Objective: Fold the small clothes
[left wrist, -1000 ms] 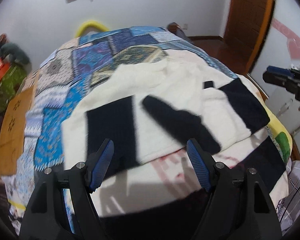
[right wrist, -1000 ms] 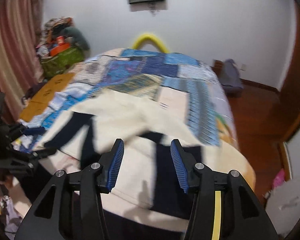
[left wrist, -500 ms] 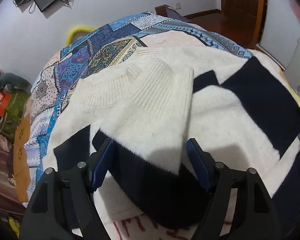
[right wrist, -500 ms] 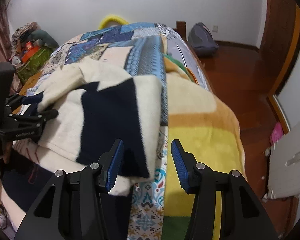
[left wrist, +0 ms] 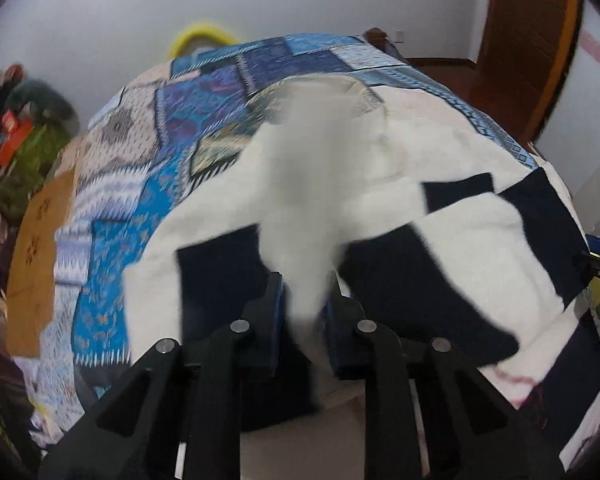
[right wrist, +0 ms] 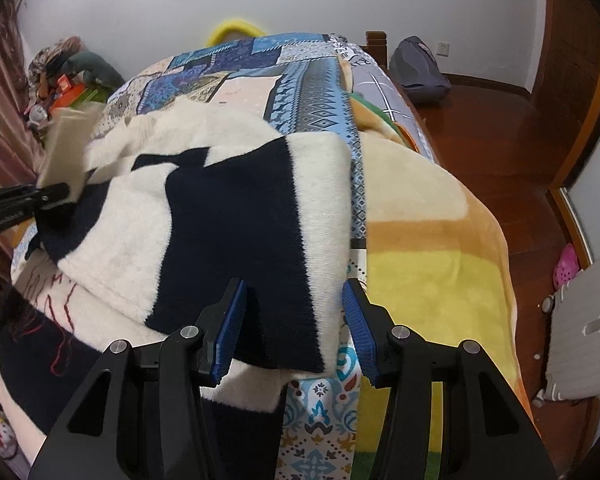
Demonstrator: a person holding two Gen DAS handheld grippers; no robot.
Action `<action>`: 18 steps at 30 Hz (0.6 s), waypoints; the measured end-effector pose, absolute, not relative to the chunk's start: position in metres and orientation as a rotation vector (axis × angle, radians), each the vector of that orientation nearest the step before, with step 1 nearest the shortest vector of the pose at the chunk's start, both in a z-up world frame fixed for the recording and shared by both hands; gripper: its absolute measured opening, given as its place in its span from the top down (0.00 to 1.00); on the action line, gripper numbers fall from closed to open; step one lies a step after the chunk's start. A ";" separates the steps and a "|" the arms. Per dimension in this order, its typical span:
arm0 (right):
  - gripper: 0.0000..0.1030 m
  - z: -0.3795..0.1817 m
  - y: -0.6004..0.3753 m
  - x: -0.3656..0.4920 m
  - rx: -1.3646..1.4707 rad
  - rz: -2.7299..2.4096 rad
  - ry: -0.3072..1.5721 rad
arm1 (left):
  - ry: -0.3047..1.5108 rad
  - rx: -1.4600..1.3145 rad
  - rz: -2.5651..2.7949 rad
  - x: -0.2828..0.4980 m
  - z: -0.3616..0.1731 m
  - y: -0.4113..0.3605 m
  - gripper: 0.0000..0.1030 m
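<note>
L gripper (left wrist: 303,300) closing on blurred sweater (left wrist: 460,216) sleeve | R gripper (right wrist: 292,320) spread, hem between | pad contact unclear

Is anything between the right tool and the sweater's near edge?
Nothing visible. The right tool is open, its fingers either side of the sweater hem on the bed, with no object between them and the cloth.

- Sweater (right wrist: 204,216) lies on the bed (right wrist: 428,240), over the patterned quilt (right wrist: 308,92).
- Left gripper (left wrist: 304,308) sits at the sweater's left side, jaws closing with a fold of sweater between them.
- Right gripper (right wrist: 292,320) straddles the sweater's near right corner, fingers (right wrist: 230,322) apart.
- A bag (right wrist: 418,72) rests on the floor (right wrist: 512,148), right of the bed.
</note>
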State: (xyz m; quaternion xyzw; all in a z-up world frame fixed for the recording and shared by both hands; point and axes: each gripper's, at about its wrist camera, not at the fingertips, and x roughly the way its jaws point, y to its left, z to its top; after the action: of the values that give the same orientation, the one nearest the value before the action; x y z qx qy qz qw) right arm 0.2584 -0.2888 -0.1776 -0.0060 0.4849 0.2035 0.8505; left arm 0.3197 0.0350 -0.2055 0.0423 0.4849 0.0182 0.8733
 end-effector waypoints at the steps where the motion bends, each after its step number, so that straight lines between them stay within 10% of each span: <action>1: 0.55 -0.178 -0.288 0.258 -0.020 0.428 1.021 | 1.024 0.066 0.035 0.316 -0.207 0.043 0.79; 18: 0.51 -0.171 -0.274 0.250 -0.065 0.404 1.029 | 1.029 -0.227 0.006 0.288 -0.211 0.111 0.54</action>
State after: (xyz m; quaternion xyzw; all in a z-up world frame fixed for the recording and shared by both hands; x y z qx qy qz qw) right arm 0.2505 -0.2742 -0.1706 -0.0310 0.4888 0.1918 0.8505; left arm 0.2881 0.1111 -0.2109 -0.1085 0.4909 0.0031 0.8644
